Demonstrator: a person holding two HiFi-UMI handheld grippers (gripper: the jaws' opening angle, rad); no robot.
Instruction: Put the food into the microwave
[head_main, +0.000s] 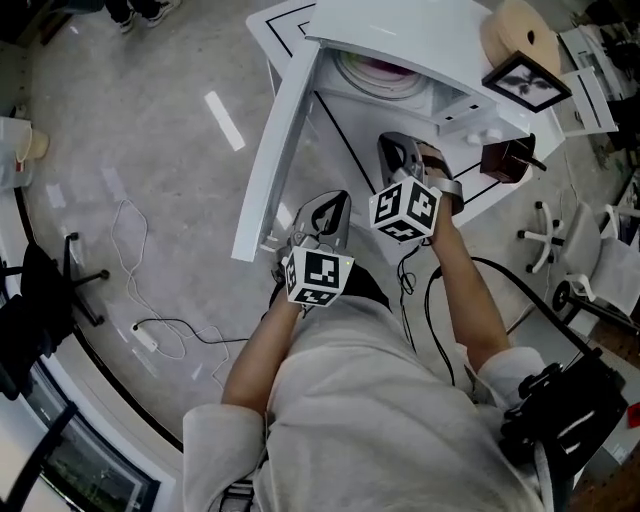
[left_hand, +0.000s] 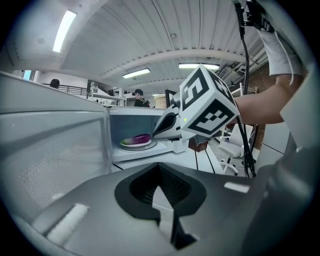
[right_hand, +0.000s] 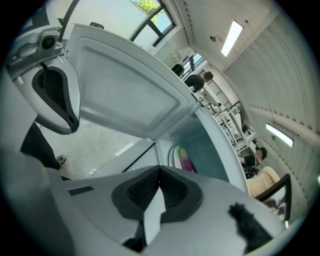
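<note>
The right hand-held gripper (head_main: 398, 150), in the head view, hangs before the open microwave (head_main: 430, 55), with the left hand-held gripper (head_main: 328, 212) beside its swung-out door (head_main: 272, 150). In the left gripper view the jaws are together and empty, and the food (left_hand: 136, 140) sits on its plate inside the microwave. In the right gripper view the jaws are likewise together and empty, so probably only closing the door remains.

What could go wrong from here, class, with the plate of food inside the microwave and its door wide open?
1. The door stands wide open beside the left tool; swung carelessly, it might knock that tool.
2. The right tool, shut and empty, is near the microwave opening and could get caught by the closing door.
3. The black cable beside the right arm might snag as the person moves.
</note>
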